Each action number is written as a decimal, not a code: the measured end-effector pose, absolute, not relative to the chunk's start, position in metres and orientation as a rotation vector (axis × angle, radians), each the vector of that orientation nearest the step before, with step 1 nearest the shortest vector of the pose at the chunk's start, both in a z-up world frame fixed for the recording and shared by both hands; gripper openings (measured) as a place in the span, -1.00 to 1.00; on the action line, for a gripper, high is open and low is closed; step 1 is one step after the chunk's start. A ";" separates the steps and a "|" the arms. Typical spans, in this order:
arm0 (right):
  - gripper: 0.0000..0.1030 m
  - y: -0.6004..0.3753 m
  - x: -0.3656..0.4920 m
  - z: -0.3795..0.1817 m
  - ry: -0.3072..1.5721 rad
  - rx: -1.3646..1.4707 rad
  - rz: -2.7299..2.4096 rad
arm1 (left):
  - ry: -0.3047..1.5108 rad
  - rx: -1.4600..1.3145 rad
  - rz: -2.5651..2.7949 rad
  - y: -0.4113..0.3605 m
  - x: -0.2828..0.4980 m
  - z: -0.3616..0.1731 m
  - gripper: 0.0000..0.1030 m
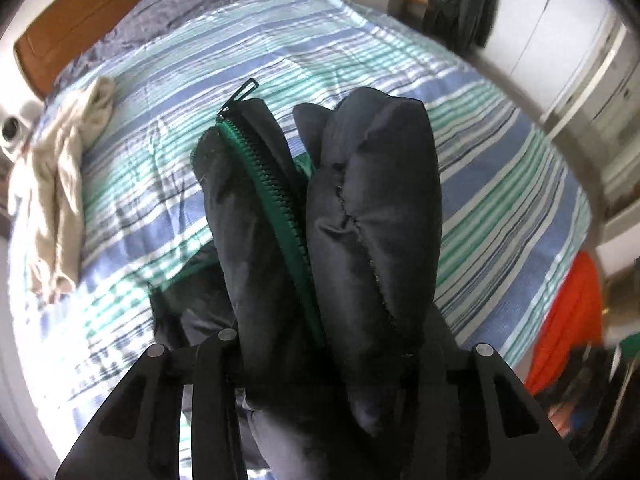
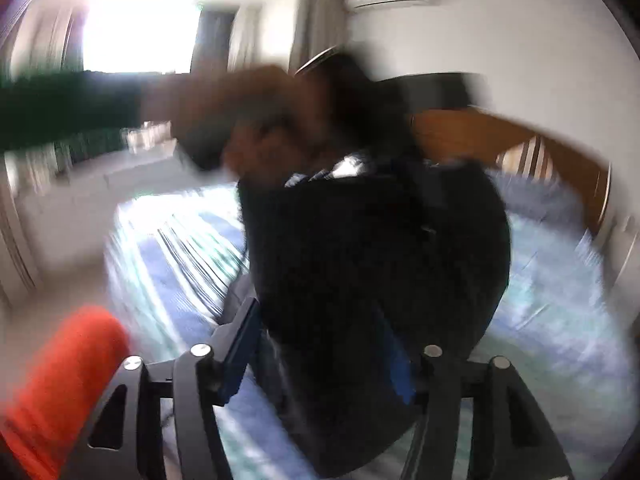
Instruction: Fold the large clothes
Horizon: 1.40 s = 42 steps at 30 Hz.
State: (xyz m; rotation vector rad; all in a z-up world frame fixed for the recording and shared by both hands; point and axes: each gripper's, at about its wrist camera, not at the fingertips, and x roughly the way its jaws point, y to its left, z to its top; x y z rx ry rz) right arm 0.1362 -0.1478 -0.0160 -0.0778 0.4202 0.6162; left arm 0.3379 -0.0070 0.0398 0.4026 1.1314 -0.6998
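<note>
A black padded jacket [image 1: 360, 208] with a green zipper [image 1: 276, 208] fills the left wrist view, bunched and held above the striped bedspread [image 1: 360, 60]. My left gripper [image 1: 328, 360] is shut on it, and the folds hide the fingertips. In the blurred right wrist view the same jacket [image 2: 380, 260] hangs between the blue pads [image 2: 240, 352] of my right gripper [image 2: 320, 364]. The jaws stand apart and the left pad's face is bare. Above the jacket, a green-sleeved arm [image 2: 60, 108] reaches across with a blurred hand.
A beige garment [image 1: 52, 184] lies crumpled at the bed's left side. An orange garment [image 1: 568, 312] sits off the right edge of the bed. A wooden headboard [image 1: 80, 28] is at the far end, with dark clothing [image 1: 468, 8] hanging near white wardrobes.
</note>
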 end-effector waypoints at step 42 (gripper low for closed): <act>-0.74 -0.029 0.512 -0.154 1.375 0.168 0.573 | 1.190 -0.612 -0.542 0.208 0.400 -0.173 0.32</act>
